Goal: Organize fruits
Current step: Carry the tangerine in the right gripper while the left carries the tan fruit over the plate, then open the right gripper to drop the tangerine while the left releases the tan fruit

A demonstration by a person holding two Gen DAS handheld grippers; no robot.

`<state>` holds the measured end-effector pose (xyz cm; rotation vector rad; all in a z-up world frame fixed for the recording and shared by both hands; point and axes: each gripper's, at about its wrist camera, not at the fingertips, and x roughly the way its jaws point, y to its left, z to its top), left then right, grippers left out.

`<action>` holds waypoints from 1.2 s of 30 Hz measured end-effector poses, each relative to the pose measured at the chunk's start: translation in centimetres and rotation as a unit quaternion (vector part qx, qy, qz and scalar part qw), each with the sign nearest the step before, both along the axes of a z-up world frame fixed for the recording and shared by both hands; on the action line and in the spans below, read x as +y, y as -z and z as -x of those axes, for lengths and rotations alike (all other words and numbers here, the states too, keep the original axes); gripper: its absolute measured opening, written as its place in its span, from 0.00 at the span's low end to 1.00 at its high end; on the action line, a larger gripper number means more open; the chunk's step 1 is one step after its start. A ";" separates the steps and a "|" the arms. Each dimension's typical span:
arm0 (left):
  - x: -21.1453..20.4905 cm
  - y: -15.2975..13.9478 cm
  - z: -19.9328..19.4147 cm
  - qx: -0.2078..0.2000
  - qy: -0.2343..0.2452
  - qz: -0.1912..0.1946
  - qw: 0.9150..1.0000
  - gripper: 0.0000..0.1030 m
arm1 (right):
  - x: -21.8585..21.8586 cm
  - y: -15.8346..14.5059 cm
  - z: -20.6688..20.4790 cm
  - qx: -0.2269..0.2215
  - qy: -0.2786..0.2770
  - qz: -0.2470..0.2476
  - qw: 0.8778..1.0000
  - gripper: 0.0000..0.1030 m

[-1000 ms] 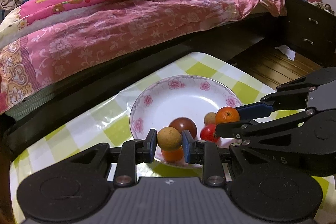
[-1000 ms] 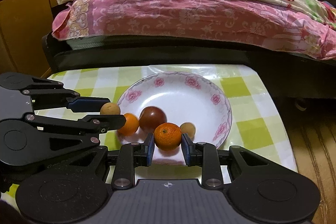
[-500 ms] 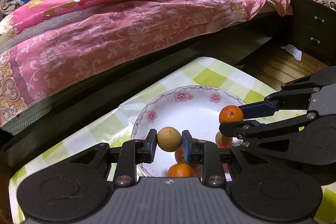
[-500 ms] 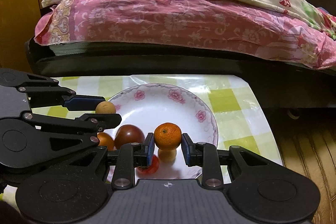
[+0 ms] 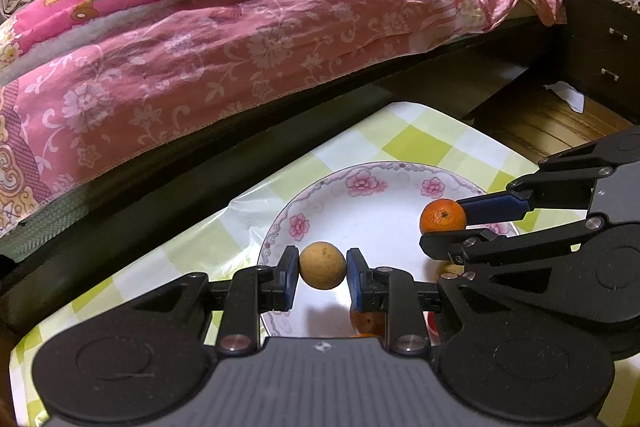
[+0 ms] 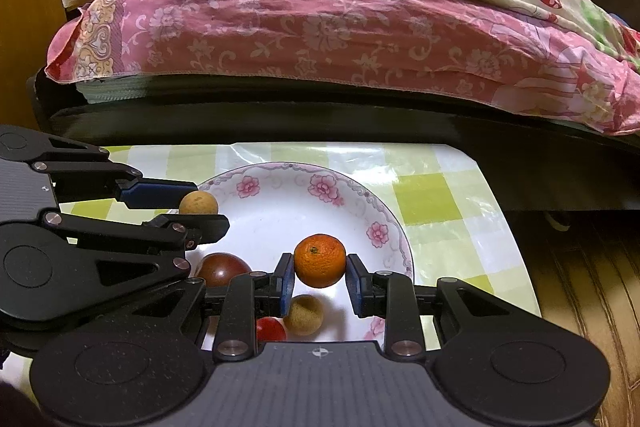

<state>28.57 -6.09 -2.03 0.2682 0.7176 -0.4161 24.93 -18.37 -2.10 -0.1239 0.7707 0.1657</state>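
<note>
Colours: green-and-white checked cloth on the surface (image 6: pixel 436 183), a white plate (image 6: pixel 280 211) with pink flowers round its rim, and a pink flowered bedspread (image 5: pixel 248 39) on the bed behind.
Left gripper (image 5: pixel 322 270): its blue-padded fingers (image 5: pixel 289 277) are clamped on a tan round fruit (image 5: pixel 322 265), one pad on each side, held above the near edge of the plate.
Right gripper (image 6: pixel 319 274): its fingers (image 6: pixel 286 281) are pressed on an orange (image 6: pixel 319 259), held clear above the plate's near right part.
The two together: side by side over the plate, each showing in the other's view; the tan fruit is over the plate's left side, the orange to its right.
In the plate: a dark red-brown fruit (image 6: pixel 222 269) at the left, a second tan fruit (image 6: pixel 305 314) right under the held orange, and a small red fruit (image 6: pixel 271 329) just beside it, partly hidden by the gripper body.
Also in the plate: another orange fruit (image 5: pixel 366 321), seen in the left view only in part, behind the left gripper's right finger.
Surroundings: wooden floor (image 6: pixel 592 287) to the right of the surface, the bed's dark frame (image 6: pixel 280 123) close behind.
</note>
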 end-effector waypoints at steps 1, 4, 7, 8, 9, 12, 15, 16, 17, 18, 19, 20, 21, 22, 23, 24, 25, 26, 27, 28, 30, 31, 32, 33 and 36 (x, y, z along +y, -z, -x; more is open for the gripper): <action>0.0 0.1 -0.1 0.000 0.000 0.000 1.000 0.33 | 0.0 0.1 -0.1 0.000 0.000 0.001 1.000 0.23; -0.1 0.3 -0.5 0.003 -0.001 0.000 1.000 0.33 | 0.0 0.4 -0.5 0.002 0.000 0.000 1.000 0.24; -0.2 0.7 -1.0 0.006 -0.001 0.000 1.000 0.33 | -0.1 0.5 -0.8 0.004 0.001 0.000 1.000 0.24; -0.2 0.8 -1.1 0.007 -0.002 0.000 1.000 0.33 | -0.2 0.7 -0.9 0.005 0.001 -0.001 1.000 0.24; -0.2 0.9 -1.2 0.008 -0.002 0.000 1.000 0.33 | -0.2 0.7 -1.0 0.005 0.001 -0.002 1.000 0.24; -0.3 1.3 -1.7 0.013 -0.004 0.003 1.000 0.33 | -0.4 1.0 -1.4 0.008 0.002 -0.005 1.000 0.24; -0.4 1.5 -2.1 0.016 -0.005 0.002 1.000 0.33 | -0.4 1.2 -1.6 0.010 0.004 -0.008 1.000 0.24; -0.4 1.6 -2.2 0.017 -0.005 0.001 1.000 0.33 | -0.4 1.3 -1.7 0.011 0.004 -0.008 1.000 0.24; -0.4 1.7 -2.3 0.018 -0.006 0.000 1.000 0.33 | -0.4 1.4 -1.8 0.011 0.004 -0.009 1.000 0.24; -0.4 1.7 -2.3 0.019 -0.006 -0.001 1.000 0.33 | -0.4 1.4 -1.9 0.012 0.003 -0.009 1.000 0.24; -0.4 1.8 -2.4 0.019 -0.007 -0.001 1.000 0.33 | -0.4 1.5 -1.9 0.013 0.003 -0.010 1.000 0.24; -0.4 1.8 -2.5 0.020 -0.008 -0.002 1.000 0.33 | -0.4 1.6 -1.9 0.014 0.002 -0.012 1.000 0.24; -0.4 1.9 -2.6 0.022 -0.009 -0.002 1.000 0.33 | -0.3 1.6 -1.9 0.014 0.001 -0.012 1.000 0.24; -0.4 2.0 -2.6 0.023 -0.010 -0.003 1.000 0.33 | -0.3 1.7 -1.9 0.014 0.000 -0.012 1.000 0.24; -0.3 2.0 -2.6 0.023 -0.010 -0.002 1.000 0.32 | -0.2 1.7 -1.9 0.015 -0.001 -0.013 1.000 0.24; -0.3 2.0 -2.6 0.023 -0.010 -0.002 1.000 0.32 | -0.2 1.8 -1.9 0.015 -0.002 -0.012 1.000 0.24; -0.4 1.9 -2.6 0.023 -0.010 -0.002 1.000 0.32 | -0.1 1.9 -1.9 0.016 -0.003 -0.012 1.000 0.25; -0.4 1.9 -2.7 0.023 -0.010 -0.002 1.000 0.32 | -0.1 1.9 -1.9 0.014 -0.004 -0.012 1.000 0.26; -0.4 1.9 -2.7 0.023 -0.010 -0.002 1.000 0.32 | -0.1 1.9 -1.9 0.014 -0.005 -0.012 1.000 0.26; -0.4 1.9 -2.7 0.024 -0.010 -0.003 1.000 0.32 | -0.1 1.9 -2.0 0.014 -0.005 -0.013 1.000 0.26; -0.5 1.9 -2.7 0.022 -0.010 -0.006 1.000 0.32 | -0.2 1.9 -2.1 0.015 -0.004 -0.016 1.000 0.27; -0.6 1.9 -2.6 0.021 -0.011 -0.007 1.000 0.32 | -0.2 1.8 -2.1 0.015 -0.004 -0.017 1.000 0.27; -0.6 1.9 -2.6 0.021 -0.012 -0.008 1.000 0.32 | -0.2 1.8 -2.0 0.015 -0.004 -0.016 1.000 0.27; -0.6 1.8 -2.6 0.020 -0.012 -0.008 1.000 0.32 | -0.2 1.8 -2.0 0.014 -0.004 -0.015 1.000 0.27; -0.6 1.7 -2.6 0.019 -0.013 -0.009 1.000 0.32 | -0.2 1.8 -2.0 0.013 -0.004 -0.015 1.000 0.27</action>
